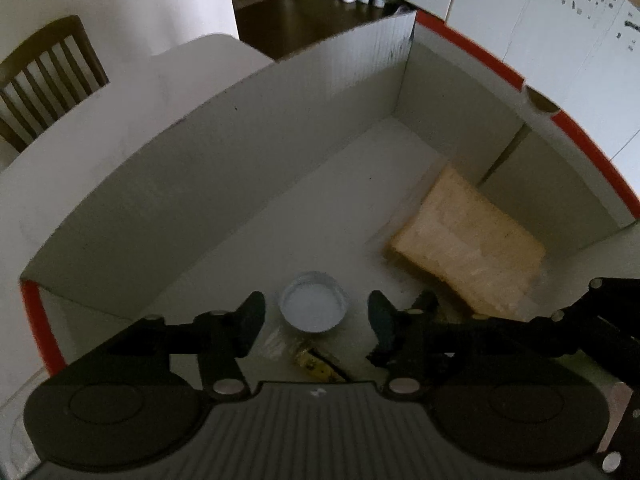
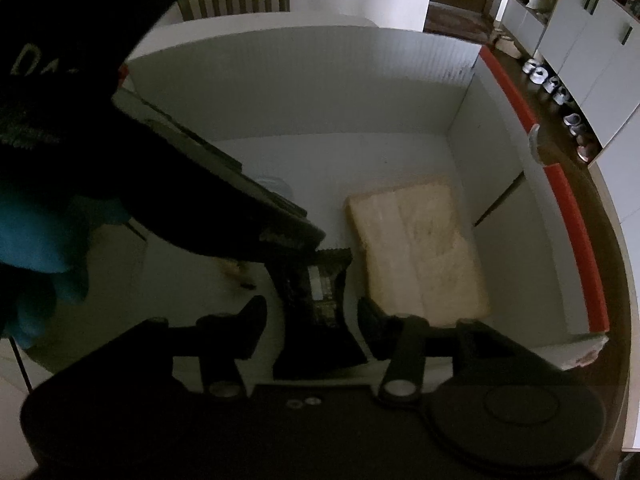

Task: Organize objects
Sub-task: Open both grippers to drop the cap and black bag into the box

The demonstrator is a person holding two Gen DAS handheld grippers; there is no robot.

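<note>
**Both grippers low inside the white box**

The left gripper [image 1: 316,320] is inside a white box [image 1: 224,168] with a red rim. Its fingers [image 1: 252,316] are spread wide and hold nothing. Between the fingertips, on the box floor, lies a small white lid [image 1: 313,302], with its hollow side up. It touches neither finger. Just below the lid there is a small yellow and clear packet [image 1: 308,358], partly hidden by the gripper body. To the right of the lid lies a flat tan pack [image 1: 472,248], near the right wall of the box. The box stands on a white table [image 1: 132,92], and a wooden chair [image 1: 44,80] is behind the table.

In the right wrist view, the right gripper [image 2: 312,320] is also low in the box [image 2: 304,80]. Its fingers [image 2: 250,320] are wide apart. A dark pouch [image 2: 316,296] lies on the floor between them, and I cannot tell if a finger touches it. The tan pack [image 2: 416,244] is just to the right of the pouch. The left gripper's body crosses the left part of this view, and a hand in a blue glove [image 2: 36,248] is at the left edge. The lid is mostly hidden behind that body.
</note>
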